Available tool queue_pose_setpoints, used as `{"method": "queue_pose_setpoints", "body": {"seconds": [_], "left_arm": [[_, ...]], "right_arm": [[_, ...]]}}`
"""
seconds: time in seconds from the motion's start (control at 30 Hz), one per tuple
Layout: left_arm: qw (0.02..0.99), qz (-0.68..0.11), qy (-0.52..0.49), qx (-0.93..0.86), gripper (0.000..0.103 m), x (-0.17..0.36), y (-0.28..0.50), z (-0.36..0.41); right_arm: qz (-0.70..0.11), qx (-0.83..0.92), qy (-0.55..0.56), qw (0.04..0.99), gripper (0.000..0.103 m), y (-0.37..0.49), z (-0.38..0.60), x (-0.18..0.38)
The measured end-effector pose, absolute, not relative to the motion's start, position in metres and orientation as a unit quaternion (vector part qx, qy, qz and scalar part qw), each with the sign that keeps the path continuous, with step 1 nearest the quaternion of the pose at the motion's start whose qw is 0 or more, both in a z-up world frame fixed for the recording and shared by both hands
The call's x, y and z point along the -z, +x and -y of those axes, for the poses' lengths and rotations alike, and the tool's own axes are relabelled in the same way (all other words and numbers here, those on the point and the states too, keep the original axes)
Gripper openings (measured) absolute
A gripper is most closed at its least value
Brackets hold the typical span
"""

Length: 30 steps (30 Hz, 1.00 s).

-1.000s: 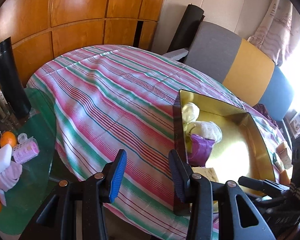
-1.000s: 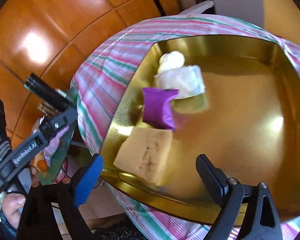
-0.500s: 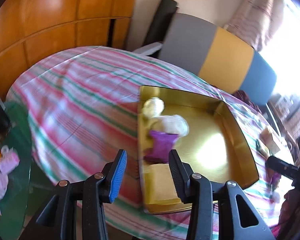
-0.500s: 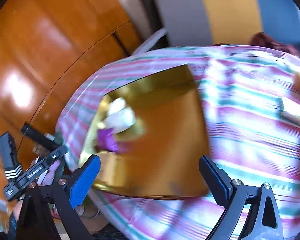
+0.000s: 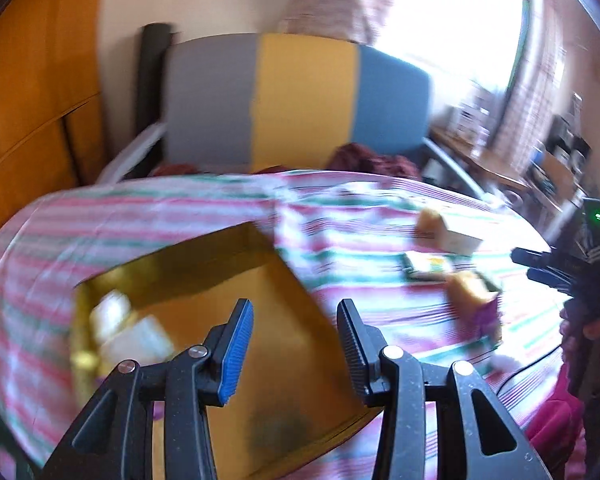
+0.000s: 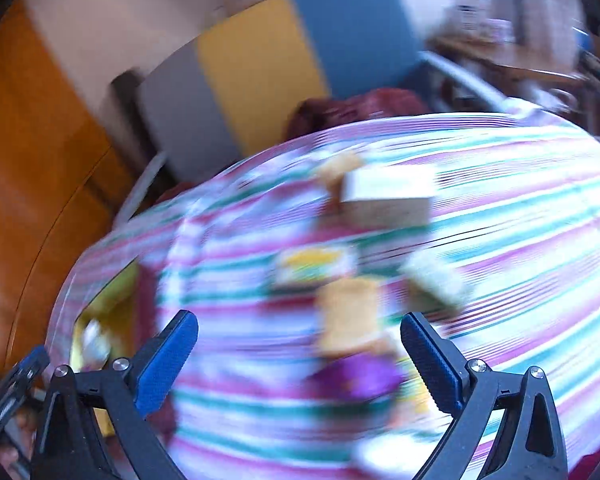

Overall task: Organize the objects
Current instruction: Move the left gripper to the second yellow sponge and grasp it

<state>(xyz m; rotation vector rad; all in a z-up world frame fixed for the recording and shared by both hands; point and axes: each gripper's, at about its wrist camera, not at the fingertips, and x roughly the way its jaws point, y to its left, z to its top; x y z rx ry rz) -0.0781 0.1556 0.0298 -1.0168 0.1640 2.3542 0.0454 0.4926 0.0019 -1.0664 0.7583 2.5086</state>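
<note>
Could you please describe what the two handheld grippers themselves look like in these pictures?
Both are black plastic. The left gripper has a blue ribbed pad on one finger and a black ribbed pad on the other, with silver screws at the joints. The right gripper has blue textured pads on both fingers and the same silver screws.

Gold tray (image 5: 204,276) on striped cloth, left side, holding blurred whitish items (image 5: 132,332) in its left corner. Right of the tray, loose on the cloth: a cream box (image 6: 384,200) far, flat yellow-green packet (image 6: 314,266), tan sponge (image 6: 350,312), purple pouch (image 6: 358,378) nearest. All blurred.
</note>
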Motion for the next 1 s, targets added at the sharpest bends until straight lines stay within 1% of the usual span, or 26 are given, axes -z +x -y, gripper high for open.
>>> {"method": "queue_pose_setpoints", "body": {"seconds": [0.13, 0.27, 0.4, 0.5, 0.73, 0.83, 1.0], "left_arm": [[0.32, -0.088, -0.372, -0.867, 0.044, -0.031, -0.085, -0.223], [0.347, -0.132, -0.359, -0.857, 0.044, -0.022, -0.093, -0.289], [0.355, -0.175, -0.362, -0.844, 0.044, -0.003, -0.109, -0.351], [0.361, -0.192, -0.377, -0.831, 0.044, 0.016, -0.123, -0.39], [0.417, -0.243, -0.378, -0.79, 0.044, 0.051, -0.15, -0.46], [0.433, -0.267, -0.383, -0.771, 0.046, 0.066, -0.158, -0.482], [0.457, -0.283, -0.384, -0.751, 0.052, 0.08, -0.171, -0.505]], "right_arm": [[-0.287, -0.864, -0.353, 0.217, 0.102, 0.064, -0.54, 0.006], [-0.319, -0.852, -0.341, 0.235, 0.102, 0.076, -0.567, 0.02], [-0.362, -0.839, -0.339, 0.224, 0.102, 0.079, -0.579, 0.03], [-0.371, -0.835, -0.346, 0.214, 0.102, 0.076, -0.578, 0.035], [-0.392, -0.827, -0.359, 0.184, 0.103, 0.074, -0.576, 0.042], [-0.402, -0.822, -0.362, 0.177, 0.103, 0.075, -0.578, 0.045], [-0.414, -0.813, -0.373, 0.166, 0.103, 0.074, -0.578, 0.051]]}}
